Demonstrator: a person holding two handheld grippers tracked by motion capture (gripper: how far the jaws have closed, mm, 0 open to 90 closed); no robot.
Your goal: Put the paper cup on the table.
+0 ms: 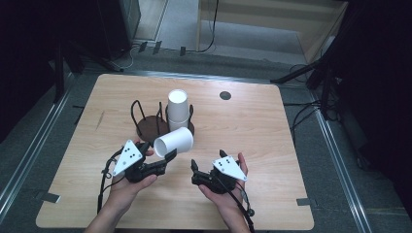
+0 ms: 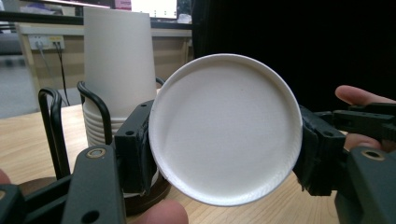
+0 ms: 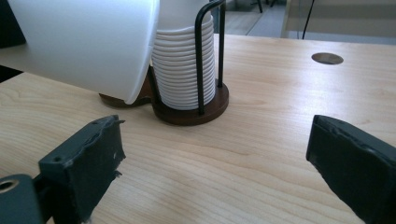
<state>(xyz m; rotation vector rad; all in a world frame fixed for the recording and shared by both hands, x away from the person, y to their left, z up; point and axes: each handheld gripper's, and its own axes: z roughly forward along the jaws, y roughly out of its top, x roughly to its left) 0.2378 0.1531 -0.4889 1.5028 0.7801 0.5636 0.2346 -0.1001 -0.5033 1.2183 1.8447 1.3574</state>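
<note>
A white paper cup (image 1: 173,141) (image 2: 224,128) lies on its side in the air, its base turned toward my left gripper (image 1: 158,150) (image 2: 224,154), which is shut on it with a pad at each side of the base. Just behind it a stack of white cups (image 1: 178,109) (image 2: 119,70) (image 3: 182,70) stands in a dark wooden holder (image 1: 145,127) (image 3: 191,114) with black wire loops. My right gripper (image 1: 208,159) (image 3: 215,154) is open low over the bare wood, right of the held cup (image 3: 84,42), with nothing between its jaws.
A round dark hole (image 1: 225,95) (image 3: 327,58) sits in the wooden table (image 1: 252,131) at the back right. The other hand (image 2: 359,98) and its gripper show at the right of the left gripper view. Black stands and cables surround the table on the floor.
</note>
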